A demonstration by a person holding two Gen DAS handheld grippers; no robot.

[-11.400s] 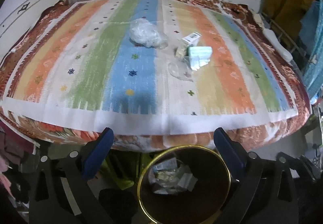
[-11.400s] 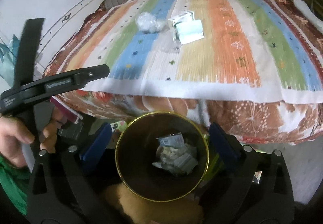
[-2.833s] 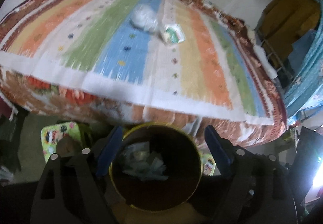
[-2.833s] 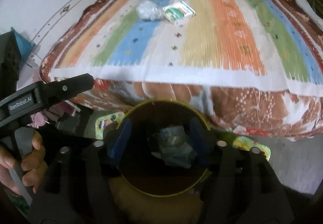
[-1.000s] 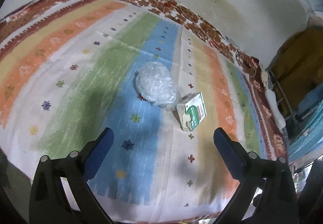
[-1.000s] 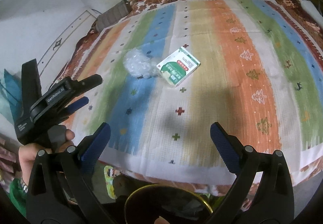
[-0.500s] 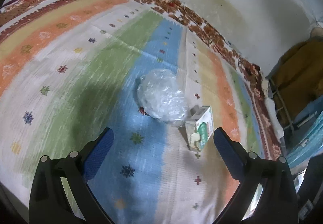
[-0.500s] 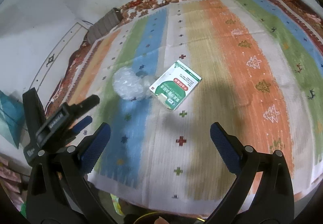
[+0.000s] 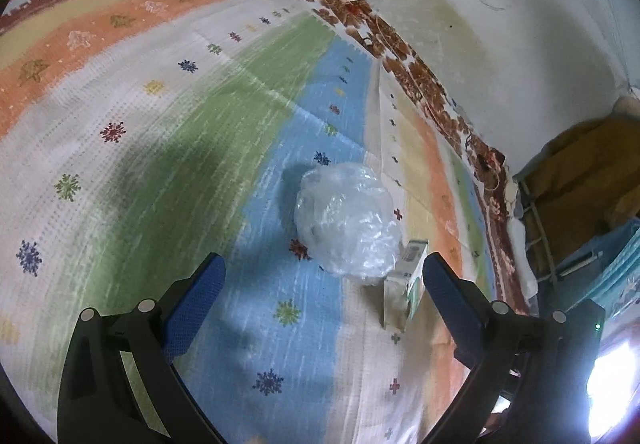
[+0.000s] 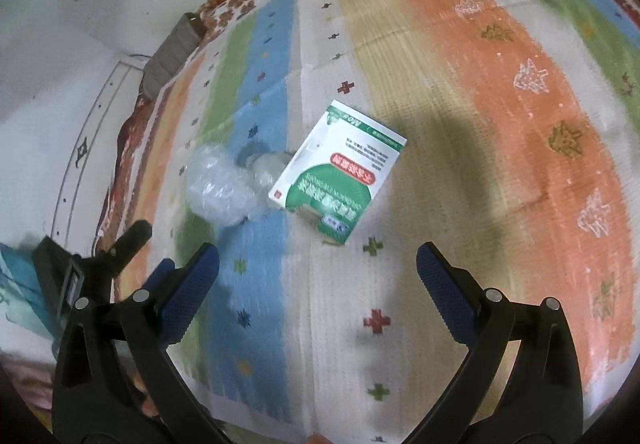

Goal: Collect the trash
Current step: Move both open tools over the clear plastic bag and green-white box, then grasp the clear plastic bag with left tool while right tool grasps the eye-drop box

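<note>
We hold both jaws wide: the left gripper (image 9: 323, 280) faces the crumpled plastic bag (image 9: 347, 221) ahead, the right gripper (image 10: 318, 269) the green-and-white carton (image 10: 339, 172), ready to straddle each.

- left gripper (image 9: 324, 276): jaws spread wide, nothing between the blue pads (image 9: 196, 296), pitched forward and down
- right gripper (image 10: 318, 268): jaws also wide apart, empty, tilted downward
- left gripper shows in the right wrist view at lower left, out ahead on the right one's left side
</note>
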